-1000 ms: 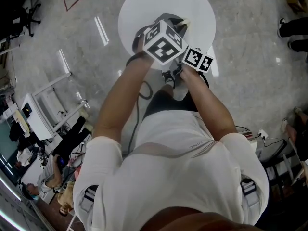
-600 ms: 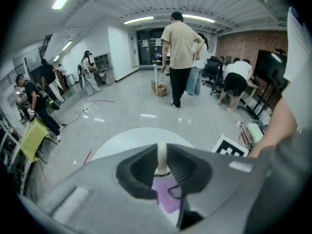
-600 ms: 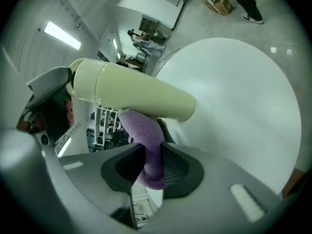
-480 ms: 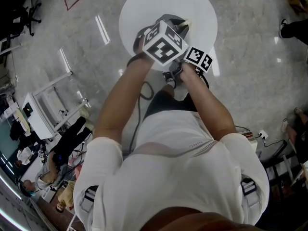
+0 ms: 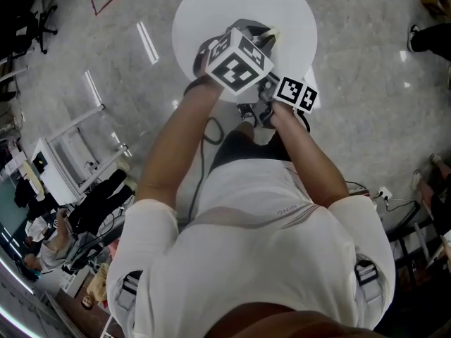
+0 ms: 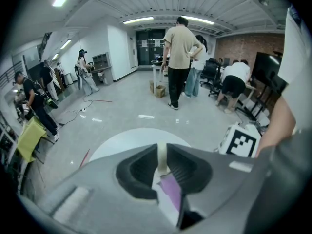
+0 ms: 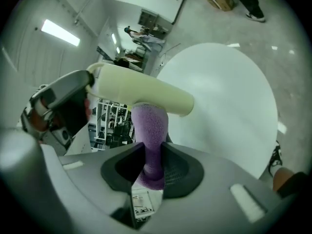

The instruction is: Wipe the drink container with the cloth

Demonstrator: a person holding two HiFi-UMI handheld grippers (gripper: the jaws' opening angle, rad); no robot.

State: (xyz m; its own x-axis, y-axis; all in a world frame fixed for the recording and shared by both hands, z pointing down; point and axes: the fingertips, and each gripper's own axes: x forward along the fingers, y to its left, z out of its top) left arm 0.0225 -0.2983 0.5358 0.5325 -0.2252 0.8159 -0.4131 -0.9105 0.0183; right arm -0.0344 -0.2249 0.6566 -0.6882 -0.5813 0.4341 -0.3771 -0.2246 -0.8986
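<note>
In the right gripper view, the cream drink container [image 7: 146, 94] lies level in the air above the white round table [image 7: 229, 96]. My left gripper [image 7: 61, 104] is shut on its left end. In the left gripper view a narrow cream part of the container [image 6: 161, 156] sits between the jaws of my left gripper [image 6: 162, 152], with the purple cloth [image 6: 171, 191] just below. My right gripper [image 7: 152, 162] is shut on the purple cloth [image 7: 150, 130], whose top presses against the container's underside. From the head view, both grippers [image 5: 239, 60] [image 5: 294, 92] hover close together over the table's near edge.
The table [image 5: 211, 5] stands on a glossy grey floor [image 5: 366, 62]. Several people [image 6: 180, 57] stand or sit farther back in the room. Desks and cables [image 5: 63, 167] lie to the left, a power strip [image 5: 384, 197] to the right.
The right gripper has shifted slightly to the right and toward the person, drawing the cloth along the container. The left gripper has barely moved.
</note>
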